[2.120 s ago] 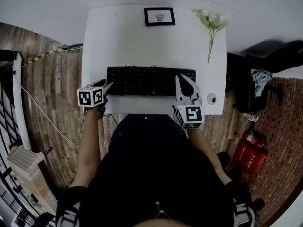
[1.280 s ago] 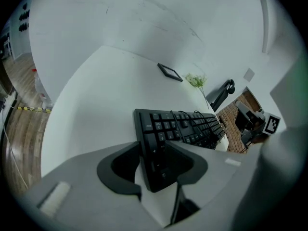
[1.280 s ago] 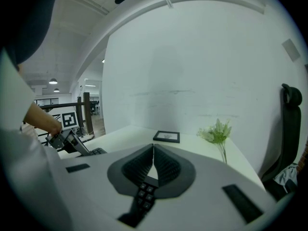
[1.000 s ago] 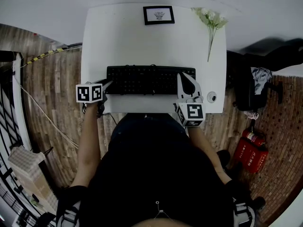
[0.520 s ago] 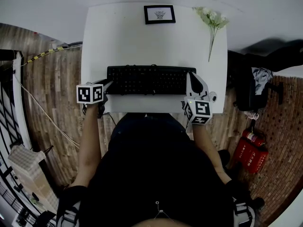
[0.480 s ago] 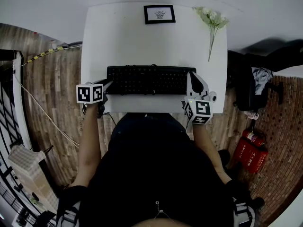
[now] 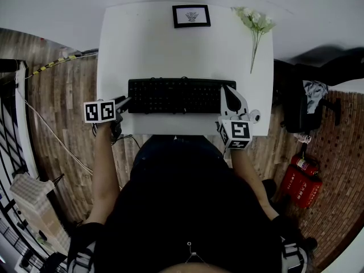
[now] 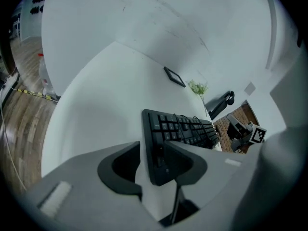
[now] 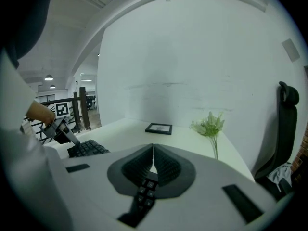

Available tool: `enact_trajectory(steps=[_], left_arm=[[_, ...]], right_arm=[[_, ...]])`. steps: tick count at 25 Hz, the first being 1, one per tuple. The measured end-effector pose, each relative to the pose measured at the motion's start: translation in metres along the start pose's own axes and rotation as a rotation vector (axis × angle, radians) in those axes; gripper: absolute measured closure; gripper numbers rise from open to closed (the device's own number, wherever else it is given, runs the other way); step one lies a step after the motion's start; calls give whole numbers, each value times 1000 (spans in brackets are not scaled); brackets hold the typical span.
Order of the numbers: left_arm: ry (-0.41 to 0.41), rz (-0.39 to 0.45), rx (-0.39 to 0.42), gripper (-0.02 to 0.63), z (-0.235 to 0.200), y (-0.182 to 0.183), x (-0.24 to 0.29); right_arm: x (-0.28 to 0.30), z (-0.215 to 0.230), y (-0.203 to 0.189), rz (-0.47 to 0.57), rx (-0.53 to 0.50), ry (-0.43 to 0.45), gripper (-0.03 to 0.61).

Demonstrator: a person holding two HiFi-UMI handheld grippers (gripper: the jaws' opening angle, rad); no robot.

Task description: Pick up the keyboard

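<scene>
Right end of black plastic keyboard (image 7: 173, 95) hidden under pressed-together right gripper (image 7: 227, 89); down-tilted left gripper (image 7: 126, 101) spread, straddling the left end.

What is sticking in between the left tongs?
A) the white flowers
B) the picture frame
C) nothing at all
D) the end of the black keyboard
D: in the left gripper view, one end of the keyboard sits between the left tongs. Their jaws stand apart and have just been opening. The flowers and picture frame lie far back on the table.
</scene>
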State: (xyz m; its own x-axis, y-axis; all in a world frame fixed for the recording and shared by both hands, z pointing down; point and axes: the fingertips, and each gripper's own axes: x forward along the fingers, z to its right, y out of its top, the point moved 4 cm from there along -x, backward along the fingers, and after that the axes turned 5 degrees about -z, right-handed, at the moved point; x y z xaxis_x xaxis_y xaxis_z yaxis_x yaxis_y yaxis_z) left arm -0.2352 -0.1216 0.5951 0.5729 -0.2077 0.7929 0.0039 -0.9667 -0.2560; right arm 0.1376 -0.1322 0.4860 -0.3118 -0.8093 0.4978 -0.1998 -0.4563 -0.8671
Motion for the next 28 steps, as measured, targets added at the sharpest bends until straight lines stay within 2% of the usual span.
enact_trajectory(steps=[6, 12, 17, 21, 28], left_arm=[[-7, -41, 33, 499, 4, -1, 8], [-18, -79, 54, 491, 4, 0, 10], [-54, -70, 46, 509, 8, 1, 15], [-38, -75, 50, 501, 9, 0, 16], [-19, -60, 54, 529, 9, 3, 10]], right_arm=[[3, -3, 0, -2, -8, 11, 566], [5, -5, 1, -4, -10, 16, 566], [7, -4, -5, -17, -1, 7, 566], [6, 2, -5, -16, 0, -12, 566], [2, 20, -10, -43, 19, -56, 566]])
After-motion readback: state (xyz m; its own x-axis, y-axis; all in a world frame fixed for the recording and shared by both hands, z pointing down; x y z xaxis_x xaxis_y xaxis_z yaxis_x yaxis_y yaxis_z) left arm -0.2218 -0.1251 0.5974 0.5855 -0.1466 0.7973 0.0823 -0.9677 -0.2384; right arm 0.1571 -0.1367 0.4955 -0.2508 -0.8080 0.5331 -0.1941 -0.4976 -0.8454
